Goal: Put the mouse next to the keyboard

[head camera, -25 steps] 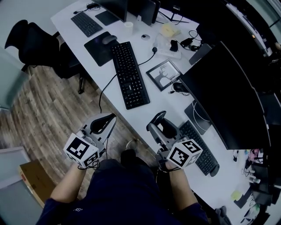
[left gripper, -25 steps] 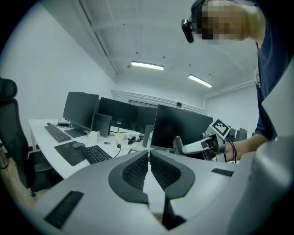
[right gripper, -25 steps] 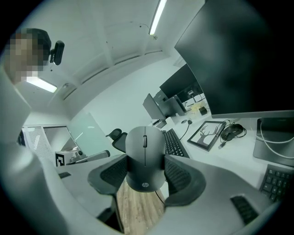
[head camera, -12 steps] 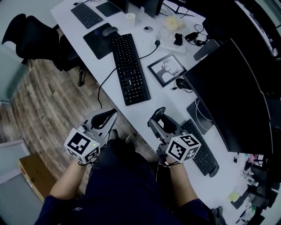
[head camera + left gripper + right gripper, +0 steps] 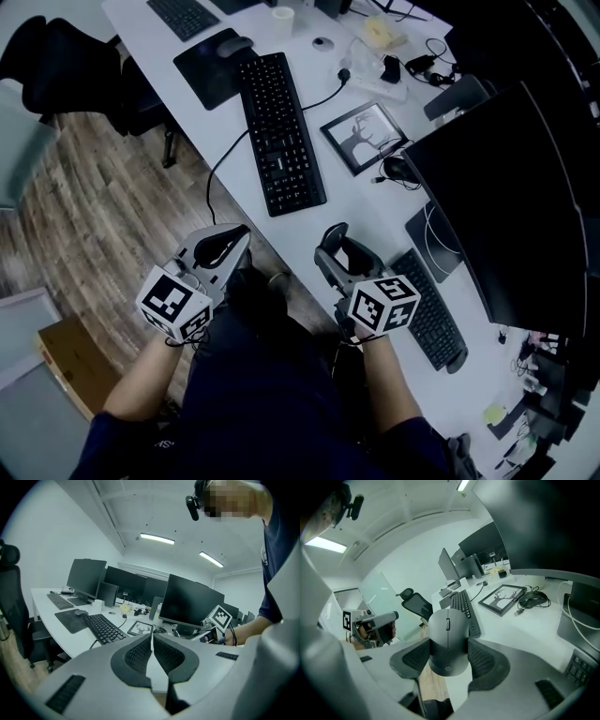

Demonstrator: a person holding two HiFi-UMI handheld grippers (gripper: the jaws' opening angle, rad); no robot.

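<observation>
A grey mouse (image 5: 448,639) sits between the pads of my right gripper (image 5: 448,645), which is shut on its sides. In the head view that gripper (image 5: 339,251) hovers at the white desk's near edge (image 5: 309,234), with the mouse (image 5: 357,257) dark between its jaws. The long black keyboard (image 5: 281,131) lies on the desk beyond and to the left, also visible as the keyboard (image 5: 465,609) ahead of the mouse. My left gripper (image 5: 232,236) is off the desk over the floor, with its jaws shut and nothing between them (image 5: 151,641).
A framed deer picture (image 5: 366,136) and a corded mouse (image 5: 401,171) lie right of the keyboard. A second keyboard (image 5: 427,314) sits under a large monitor (image 5: 506,197). A mouse pad (image 5: 211,66) with another mouse is at the far left. An office chair (image 5: 56,70) and a cardboard box (image 5: 66,375) stand on the floor.
The desk has slid upward in the head view and both grippers have edged up with it. The mouse stays in the right gripper; the left stays shut.
</observation>
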